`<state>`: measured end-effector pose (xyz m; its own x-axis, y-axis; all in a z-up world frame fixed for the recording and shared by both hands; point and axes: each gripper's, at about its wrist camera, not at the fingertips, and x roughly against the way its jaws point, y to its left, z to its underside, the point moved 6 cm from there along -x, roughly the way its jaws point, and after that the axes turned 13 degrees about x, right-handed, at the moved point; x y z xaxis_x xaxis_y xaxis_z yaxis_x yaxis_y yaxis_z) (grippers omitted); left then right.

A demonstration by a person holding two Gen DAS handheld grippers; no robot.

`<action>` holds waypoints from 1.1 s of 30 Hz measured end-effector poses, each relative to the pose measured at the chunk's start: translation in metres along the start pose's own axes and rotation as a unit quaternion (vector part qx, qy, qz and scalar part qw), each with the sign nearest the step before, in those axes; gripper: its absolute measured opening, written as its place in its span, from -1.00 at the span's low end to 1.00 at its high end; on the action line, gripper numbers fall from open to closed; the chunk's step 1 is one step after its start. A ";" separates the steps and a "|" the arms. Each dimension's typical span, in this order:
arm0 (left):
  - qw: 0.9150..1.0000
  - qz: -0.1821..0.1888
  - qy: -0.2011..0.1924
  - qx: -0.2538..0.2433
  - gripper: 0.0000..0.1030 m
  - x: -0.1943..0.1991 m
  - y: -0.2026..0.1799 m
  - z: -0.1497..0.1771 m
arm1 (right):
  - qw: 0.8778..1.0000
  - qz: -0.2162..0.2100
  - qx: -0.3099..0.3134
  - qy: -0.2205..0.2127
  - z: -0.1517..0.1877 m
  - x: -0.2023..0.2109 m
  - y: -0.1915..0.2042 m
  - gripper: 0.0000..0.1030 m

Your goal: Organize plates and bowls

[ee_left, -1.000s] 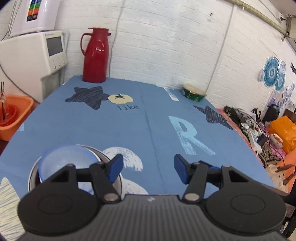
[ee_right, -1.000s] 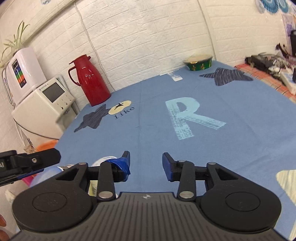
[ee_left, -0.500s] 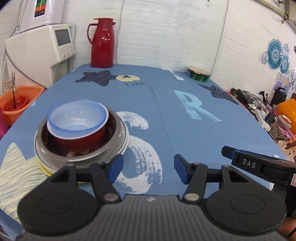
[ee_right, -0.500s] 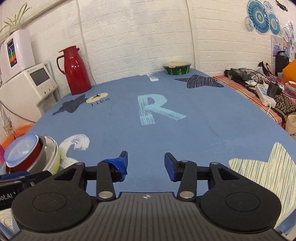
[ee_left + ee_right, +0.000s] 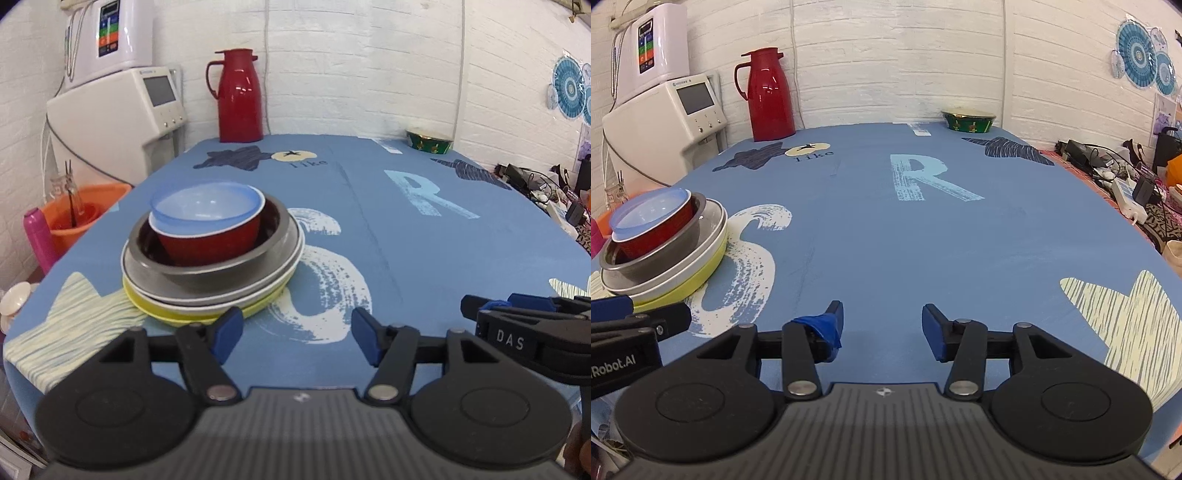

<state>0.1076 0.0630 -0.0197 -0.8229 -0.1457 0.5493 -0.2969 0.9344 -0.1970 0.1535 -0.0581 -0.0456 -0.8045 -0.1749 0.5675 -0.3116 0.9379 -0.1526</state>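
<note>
Stack: a pale blue plastic bowl (image 5: 207,201) sits inside a red bowl (image 5: 210,240), which leans slightly inside a steel bowl (image 5: 221,269); that rests on a white plate (image 5: 236,299) over a yellow plate (image 5: 207,317).
Stack location: near the front left of the blue tablecloth (image 5: 424,258), partly over a white swirl print and beside a pale striped star print; in the right wrist view the same pile stands at the far left (image 5: 661,251).
Left gripper (image 5: 297,332): jaws spread wide, nothing between the blue pads; it hangs just short of the yellow plate's near rim, apart from it.
Right gripper (image 5: 882,325): jaws likewise parted and holding nothing, above bare cloth, well to the right of the stack; its left pad is wrapped in loose blue tape (image 5: 822,326).
Green bowl (image 5: 967,120): alone at the far edge of the table, by the white brick wall, well apart from the stack.
Red thermos jug (image 5: 238,96): upright at the far left corner.
White appliance (image 5: 110,114): off the table's left side, with an orange bucket (image 5: 79,210) in front of it.
</note>
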 end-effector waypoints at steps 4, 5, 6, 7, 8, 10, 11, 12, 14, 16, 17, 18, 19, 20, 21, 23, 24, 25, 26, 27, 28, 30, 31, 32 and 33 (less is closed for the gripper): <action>1.000 0.025 0.012 0.007 0.22 0.004 0.000 0.001 | 1.000 -0.008 0.001 -0.004 0.001 0.005 0.003 -0.36; 0.999 0.029 0.016 0.008 0.22 0.004 -0.002 0.002 | 1.000 -0.009 -0.001 -0.005 0.001 0.005 0.003 -0.36; 0.999 0.028 0.019 0.005 0.22 0.003 -0.003 0.002 | 1.000 -0.010 -0.002 -0.006 0.000 0.006 0.003 -0.35; 0.999 0.026 0.020 0.003 0.22 0.003 -0.004 0.003 | 1.000 -0.011 -0.002 -0.008 0.000 0.007 0.003 -0.35; 0.999 0.025 0.022 0.000 0.22 0.003 -0.005 0.004 | 1.000 -0.012 -0.006 -0.010 0.000 0.009 0.003 -0.34; 0.999 0.023 0.023 -0.009 0.22 0.005 -0.008 0.007 | 0.999 -0.021 -0.020 -0.014 0.000 0.010 0.002 -0.33; 0.999 0.021 0.022 -0.013 0.22 0.006 -0.009 0.007 | 0.999 -0.032 -0.028 -0.013 0.000 0.010 0.002 -0.33; 0.999 0.019 0.022 -0.017 0.22 0.008 -0.009 0.008 | 0.998 -0.042 -0.034 -0.011 0.001 0.009 0.002 -0.33; 0.999 0.021 0.025 -0.025 0.22 0.011 -0.010 0.010 | 0.996 -0.071 -0.050 -0.005 0.003 0.008 0.005 -0.32; 0.999 0.023 0.029 -0.028 0.22 0.016 -0.009 0.014 | 0.994 -0.092 -0.061 -0.003 0.005 0.008 0.008 -0.31; 0.999 0.023 0.029 -0.030 0.22 0.018 -0.009 0.015 | 0.993 -0.097 -0.064 0.000 0.007 0.009 0.009 -0.31; 0.999 0.022 0.028 -0.033 0.22 0.020 -0.008 0.016 | 0.992 -0.104 -0.069 0.005 0.009 0.009 0.010 -0.31; 0.999 0.021 0.027 -0.036 0.22 0.022 -0.008 0.017 | 0.991 -0.111 -0.073 0.008 0.011 0.009 0.011 -0.30; 0.999 0.021 0.027 -0.037 0.22 0.024 -0.007 0.018 | 0.990 -0.116 -0.078 0.009 0.013 0.010 0.012 -0.30; 0.999 0.021 0.028 -0.035 0.22 0.025 -0.006 0.018 | 0.990 -0.117 -0.079 0.010 0.014 0.011 0.012 -0.30; 0.999 0.022 0.029 -0.035 0.22 0.027 -0.005 0.019 | 0.990 -0.114 -0.078 0.010 0.015 0.012 0.013 -0.29; 0.999 0.020 0.028 -0.037 0.22 0.028 -0.005 0.020 | 0.990 -0.114 -0.078 0.009 0.014 0.013 0.013 -0.29; 0.999 0.017 0.026 -0.038 0.22 0.029 -0.005 0.020 | 0.990 -0.117 -0.078 0.008 0.014 0.014 0.014 -0.28; 0.999 0.015 0.026 -0.040 0.22 0.029 -0.005 0.021 | 0.990 -0.121 -0.078 0.007 0.014 0.015 0.015 -0.28; 0.999 0.014 0.027 -0.040 0.22 0.030 -0.005 0.022 | 0.989 -0.124 -0.077 0.007 0.014 0.015 0.016 -0.28; 0.999 0.014 0.029 -0.039 0.22 0.029 -0.004 0.022 | 0.989 -0.125 -0.074 0.006 0.014 0.016 0.018 -0.27; 0.999 0.015 0.035 -0.036 0.22 0.028 -0.003 0.024 | 0.990 -0.124 -0.070 0.008 0.014 0.015 0.019 -0.27; 0.999 0.015 0.039 -0.033 0.22 0.026 -0.002 0.024 | 0.990 -0.124 -0.069 0.008 0.014 0.014 0.019 -0.26; 0.998 0.016 0.043 -0.032 0.22 0.025 -0.002 0.025 | 0.990 -0.125 -0.069 0.009 0.014 0.014 0.019 -0.26; 0.998 0.018 0.046 -0.030 0.22 0.024 -0.002 0.025 | 0.990 -0.126 -0.070 0.009 0.014 0.014 0.019 -0.26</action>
<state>0.0765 0.0499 -0.0268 -0.7841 -0.0842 0.6149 -0.2368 0.9564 -0.1710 0.1290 -0.0469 -0.0518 -0.7014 -0.4041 0.5872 -0.4272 0.8977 0.1075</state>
